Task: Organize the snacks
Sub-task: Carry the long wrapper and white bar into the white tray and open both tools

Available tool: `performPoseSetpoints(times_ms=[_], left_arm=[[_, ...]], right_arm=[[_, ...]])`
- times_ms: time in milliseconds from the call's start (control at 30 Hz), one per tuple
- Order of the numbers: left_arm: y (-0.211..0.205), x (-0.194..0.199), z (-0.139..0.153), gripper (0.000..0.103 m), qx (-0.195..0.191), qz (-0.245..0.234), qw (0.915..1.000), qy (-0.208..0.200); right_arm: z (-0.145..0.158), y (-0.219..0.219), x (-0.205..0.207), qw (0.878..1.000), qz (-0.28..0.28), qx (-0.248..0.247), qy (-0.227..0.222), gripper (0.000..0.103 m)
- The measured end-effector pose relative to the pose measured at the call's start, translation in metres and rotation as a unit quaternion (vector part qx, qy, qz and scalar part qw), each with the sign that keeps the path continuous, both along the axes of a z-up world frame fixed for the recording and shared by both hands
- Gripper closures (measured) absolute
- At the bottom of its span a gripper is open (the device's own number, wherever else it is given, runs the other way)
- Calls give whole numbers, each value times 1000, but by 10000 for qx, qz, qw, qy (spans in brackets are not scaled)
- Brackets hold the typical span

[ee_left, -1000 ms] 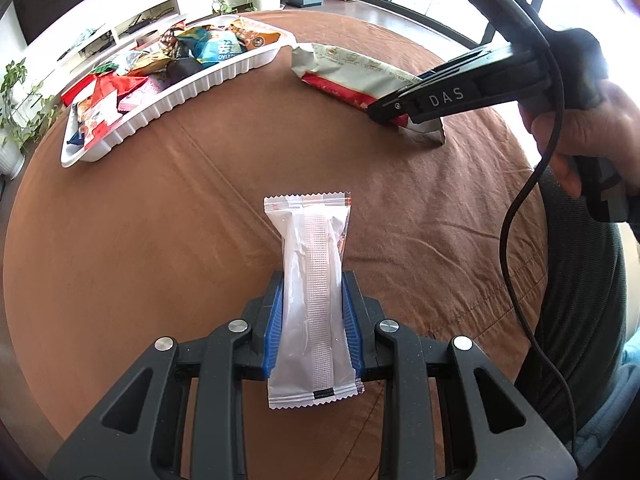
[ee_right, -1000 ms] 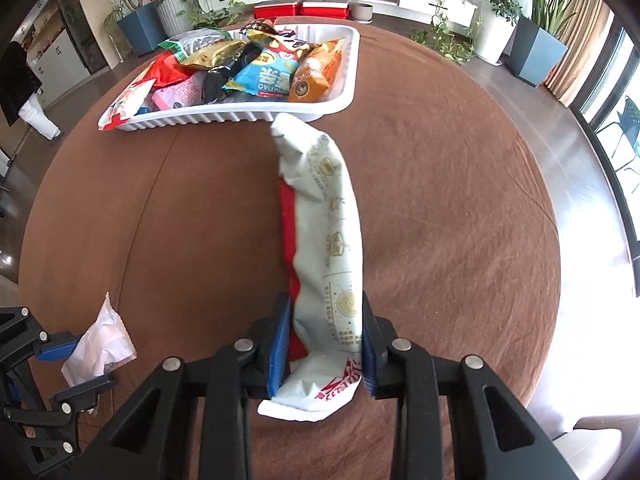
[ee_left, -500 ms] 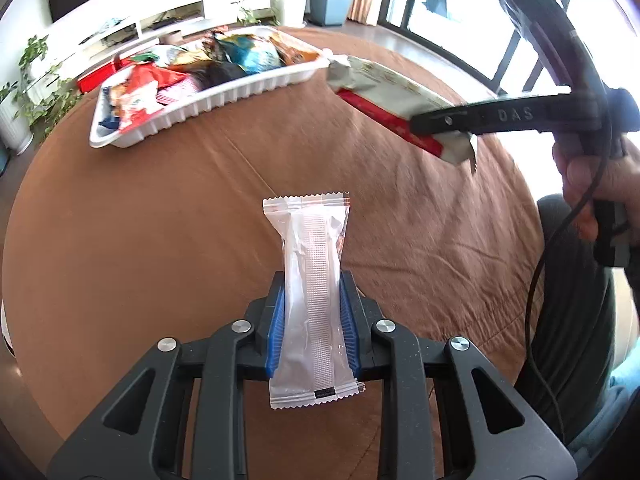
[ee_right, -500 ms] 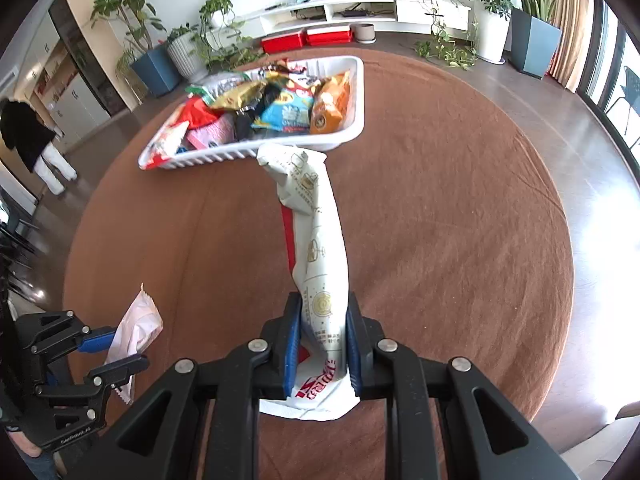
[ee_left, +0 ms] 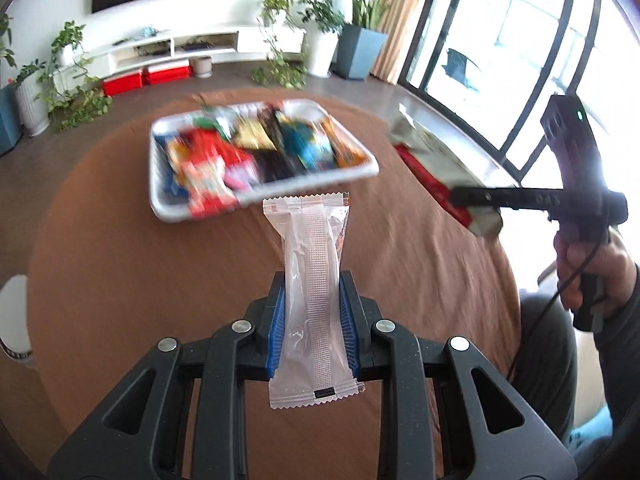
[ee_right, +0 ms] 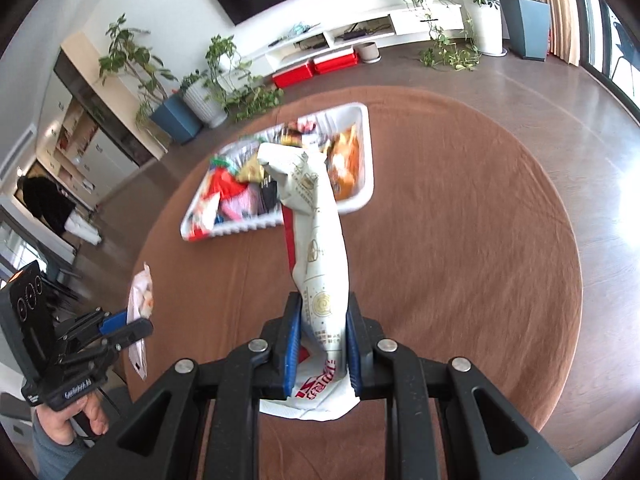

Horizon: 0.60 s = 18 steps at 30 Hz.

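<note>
My left gripper (ee_left: 312,300) is shut on a clear white snack packet (ee_left: 310,280) and holds it above the brown table; the packet also shows in the right wrist view (ee_right: 140,304). My right gripper (ee_right: 322,316) is shut on a long white and red snack bag (ee_right: 316,232), lifted off the table; the bag shows in the left wrist view (ee_left: 432,160) too. A white tray (ee_left: 160,204) full of several colourful snack packs sits at the far side of the table, ahead of both grippers; it also shows in the right wrist view (ee_right: 366,196).
The round table with a brown cloth (ee_right: 460,220) drops off at its edges. A white object (ee_left: 14,320) sits at the table's left edge. Plants, a low white cabinet (ee_right: 360,36) and windows stand beyond. A person (ee_right: 44,204) stands far left.
Both grippers have risen and tilted up with their snacks still held. The tray now sits more centred ahead of both cameras, and more of the room shows.
</note>
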<state>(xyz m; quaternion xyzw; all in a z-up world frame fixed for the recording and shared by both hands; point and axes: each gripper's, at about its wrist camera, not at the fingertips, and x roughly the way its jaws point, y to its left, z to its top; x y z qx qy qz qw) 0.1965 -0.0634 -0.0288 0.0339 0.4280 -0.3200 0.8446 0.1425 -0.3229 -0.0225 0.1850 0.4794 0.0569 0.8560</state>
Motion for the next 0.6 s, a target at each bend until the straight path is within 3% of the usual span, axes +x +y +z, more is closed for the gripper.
performPoseSetpoints(times_ms=[333,600], left_arm=[[-11,100,49,80,-307,357,9988,-133],[-51,163,40,80,-132,497,9987,-30]], right_arm=[[29,-11,80,9970,-169,733,-174,82],[7,-5,151,9941,-247,1037,206,81]])
